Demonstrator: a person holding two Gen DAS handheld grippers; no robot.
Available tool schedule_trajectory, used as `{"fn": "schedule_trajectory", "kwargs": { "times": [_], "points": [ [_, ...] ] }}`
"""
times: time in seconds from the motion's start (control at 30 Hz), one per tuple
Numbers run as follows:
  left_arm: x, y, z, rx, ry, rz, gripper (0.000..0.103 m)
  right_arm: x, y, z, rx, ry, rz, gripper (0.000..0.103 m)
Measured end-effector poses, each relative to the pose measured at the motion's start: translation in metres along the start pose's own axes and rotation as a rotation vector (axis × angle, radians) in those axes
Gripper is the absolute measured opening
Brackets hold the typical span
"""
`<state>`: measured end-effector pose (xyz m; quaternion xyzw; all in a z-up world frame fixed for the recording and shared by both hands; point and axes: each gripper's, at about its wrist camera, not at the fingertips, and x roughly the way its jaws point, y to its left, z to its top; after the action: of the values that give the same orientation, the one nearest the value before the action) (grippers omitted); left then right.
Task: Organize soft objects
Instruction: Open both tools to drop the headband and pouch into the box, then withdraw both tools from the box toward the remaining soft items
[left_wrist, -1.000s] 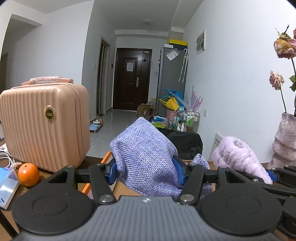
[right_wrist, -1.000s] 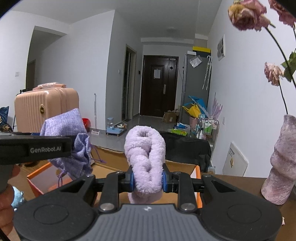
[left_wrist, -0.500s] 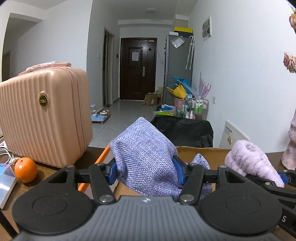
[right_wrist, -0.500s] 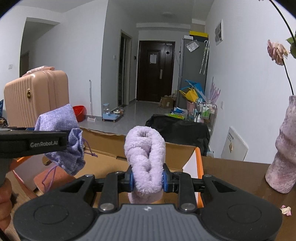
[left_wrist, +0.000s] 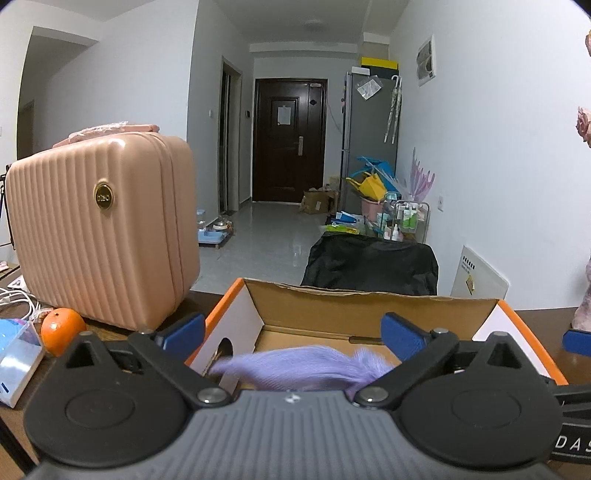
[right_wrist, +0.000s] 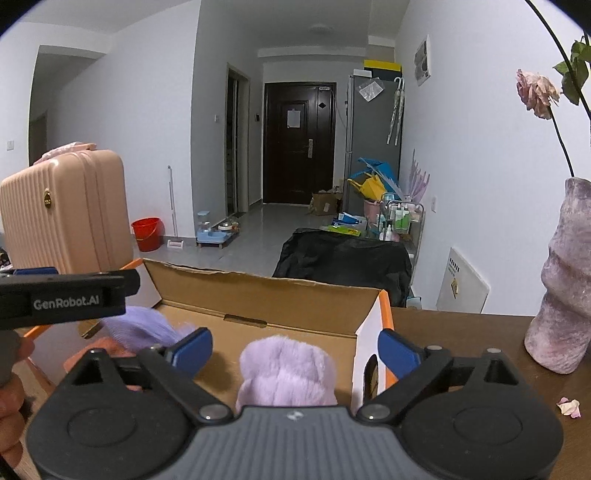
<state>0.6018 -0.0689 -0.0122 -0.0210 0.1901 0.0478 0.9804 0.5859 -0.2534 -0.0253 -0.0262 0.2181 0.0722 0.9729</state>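
An open cardboard box (left_wrist: 369, 301) with orange edges sits on the table right below both grippers. My left gripper (left_wrist: 291, 332) is opening wide over it. The purple woven pouch (left_wrist: 303, 367) is a blur low between the blue pads, touching neither. My right gripper (right_wrist: 295, 350) is also opening. The fluffy lilac piece (right_wrist: 288, 369) sits loose between its pads over the box (right_wrist: 266, 291). In the right wrist view the pouch (right_wrist: 147, 328) shows blurred at the left, above something pink inside the box.
A pink ribbed suitcase (left_wrist: 99, 229) stands left of the box, with an orange (left_wrist: 61, 330) and a blue-white pack (left_wrist: 14, 363) in front of it. A mauve vase (right_wrist: 561, 295) with dried roses stands at the right, petals (right_wrist: 569, 406) beside it. A hand (right_wrist: 11, 406) shows at the left edge.
Both grippers went from shut on their soft things to wide open. The pouch and the fluffy piece have slipped down toward the box. Both views have sunk closer to it.
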Motion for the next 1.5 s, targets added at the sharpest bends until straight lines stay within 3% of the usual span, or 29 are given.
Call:
{"fn": "schedule_trajectory", "kwargs": {
  "times": [0.53, 1.5],
  "points": [
    [-0.01, 0.006, 0.0, -0.012, -0.005, -0.02, 0.103, -0.014, 0.003, 0.001, -0.015, -0.019, -0.018, 0.103],
    [-0.112, 0.007, -0.028, 0.022, -0.057, -0.069, 0.103, -0.117, 0.003, -0.037, 0.04, -0.066, -0.047, 0.103]
  ]
}}
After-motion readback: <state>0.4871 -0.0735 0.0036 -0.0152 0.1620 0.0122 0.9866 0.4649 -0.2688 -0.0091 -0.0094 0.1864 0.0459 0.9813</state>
